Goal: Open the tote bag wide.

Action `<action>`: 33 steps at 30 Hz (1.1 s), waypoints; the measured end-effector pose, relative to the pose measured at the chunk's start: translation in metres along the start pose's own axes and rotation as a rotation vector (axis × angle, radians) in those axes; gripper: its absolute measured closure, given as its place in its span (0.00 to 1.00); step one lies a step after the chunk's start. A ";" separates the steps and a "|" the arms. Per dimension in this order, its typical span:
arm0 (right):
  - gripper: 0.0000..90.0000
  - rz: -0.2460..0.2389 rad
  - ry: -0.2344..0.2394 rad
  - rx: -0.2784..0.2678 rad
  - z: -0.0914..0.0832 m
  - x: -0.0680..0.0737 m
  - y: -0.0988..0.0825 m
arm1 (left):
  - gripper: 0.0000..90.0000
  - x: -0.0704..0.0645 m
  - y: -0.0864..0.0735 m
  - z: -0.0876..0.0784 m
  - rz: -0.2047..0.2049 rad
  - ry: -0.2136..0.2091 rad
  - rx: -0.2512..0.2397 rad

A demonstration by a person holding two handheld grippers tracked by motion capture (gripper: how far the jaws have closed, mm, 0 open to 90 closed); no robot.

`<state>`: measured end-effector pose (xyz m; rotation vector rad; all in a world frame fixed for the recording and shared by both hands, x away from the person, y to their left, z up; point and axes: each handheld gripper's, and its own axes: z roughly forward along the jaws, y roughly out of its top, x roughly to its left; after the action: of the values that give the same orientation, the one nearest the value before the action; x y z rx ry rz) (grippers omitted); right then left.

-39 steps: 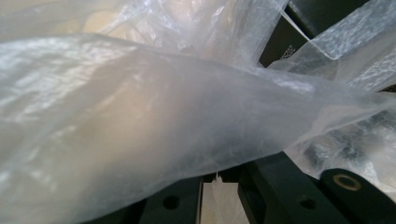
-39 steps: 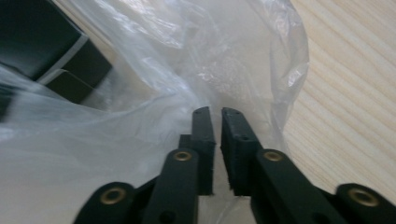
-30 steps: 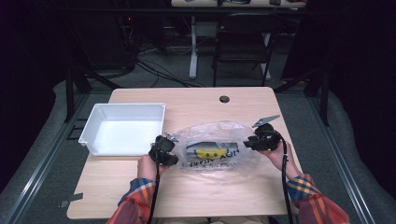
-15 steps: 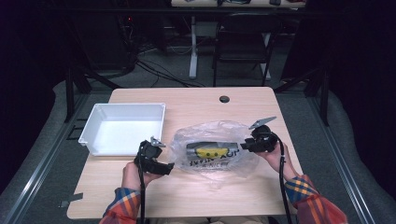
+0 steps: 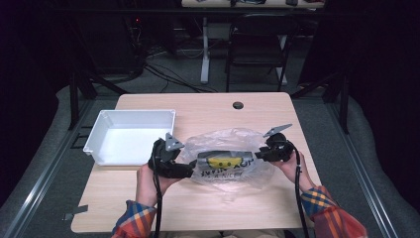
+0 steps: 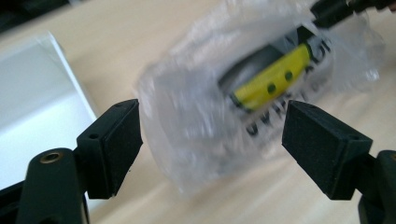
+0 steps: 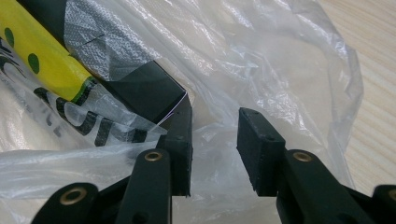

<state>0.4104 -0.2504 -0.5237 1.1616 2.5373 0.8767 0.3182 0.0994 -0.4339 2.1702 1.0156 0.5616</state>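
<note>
Wood-top table (image 5: 208,106), one of it, is the biggest thing going, with a single white plastic bin (image 5: 130,135) sitting around 10 o'clock from the middle. Next down in size is one crinkly clear plastic bag (image 5: 229,158) with black lettering, lying flat just toward the person from dead centre, its left edge just beside the bin's right corner. Inside it I count one dark packet with a yellow dotted stripe (image 5: 221,161), fully in the bag as far as I can see.

Two grippers, one per hand. The left gripper (image 6: 211,135) is at the bag's 9 o'clock end with its jaws spread wide and nothing between the pads, the bag's puffy end sitting right in the gap. The right gripper (image 7: 215,140) is over at the 3 o'clock end, jaws partly apart with loose bag film lying between them, not clamped from what I can tell.

So my read is it's early days: the packet's in the bag, the bin's got nothing in it, and getting a proper hold on both ends is what's left first.
</note>
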 end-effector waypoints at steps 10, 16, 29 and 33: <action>0.77 0.000 -0.013 0.020 0.007 0.002 0.000 | 0.66 0.015 -0.002 0.065 -0.007 0.009 0.079; 0.85 -0.007 -0.019 0.031 0.012 0.000 -0.002 | 0.90 0.021 -0.015 0.103 0.018 0.028 0.179; 0.92 -0.004 -0.084 0.064 0.033 -0.004 -0.001 | 0.96 0.020 -0.021 0.140 0.079 0.141 0.295; 0.92 0.009 -0.095 0.084 0.034 -0.007 -0.002 | 0.96 0.021 -0.024 0.144 0.090 0.150 0.325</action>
<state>0.4281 -0.2428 -0.5523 1.2099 2.5150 0.7057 0.4076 0.0714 -0.5477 2.4994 1.1603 0.6461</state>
